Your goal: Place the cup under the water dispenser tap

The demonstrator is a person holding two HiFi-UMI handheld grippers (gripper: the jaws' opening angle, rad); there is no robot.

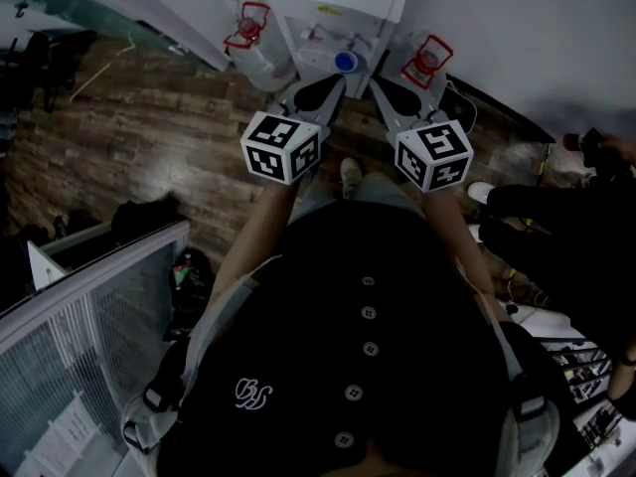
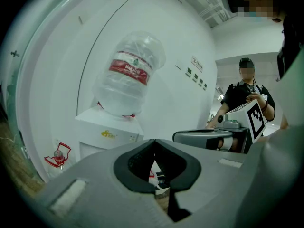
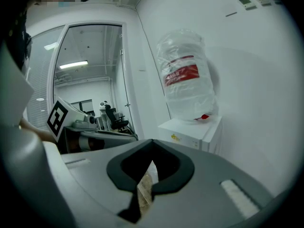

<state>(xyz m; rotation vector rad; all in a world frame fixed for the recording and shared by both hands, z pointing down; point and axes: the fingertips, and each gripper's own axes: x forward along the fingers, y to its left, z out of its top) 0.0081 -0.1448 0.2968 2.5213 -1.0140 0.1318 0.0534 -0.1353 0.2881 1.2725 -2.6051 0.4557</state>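
Observation:
A white water dispenser stands against the wall straight ahead, with a big clear bottle with a red label on top. A small blue round thing sits at its front; I cannot tell whether it is the cup. My left gripper and right gripper are side by side, both pointing at the dispenser from a short way off. In the left gripper view the left gripper is shut and holds nothing. The right gripper is shut and empty too. The dispenser and its bottle also show in the right gripper view.
Spare water bottles with red handles stand on the wooden floor to the left and right of the dispenser. A person in black stands to my right. A glass partition is at my lower left, and another person at the right.

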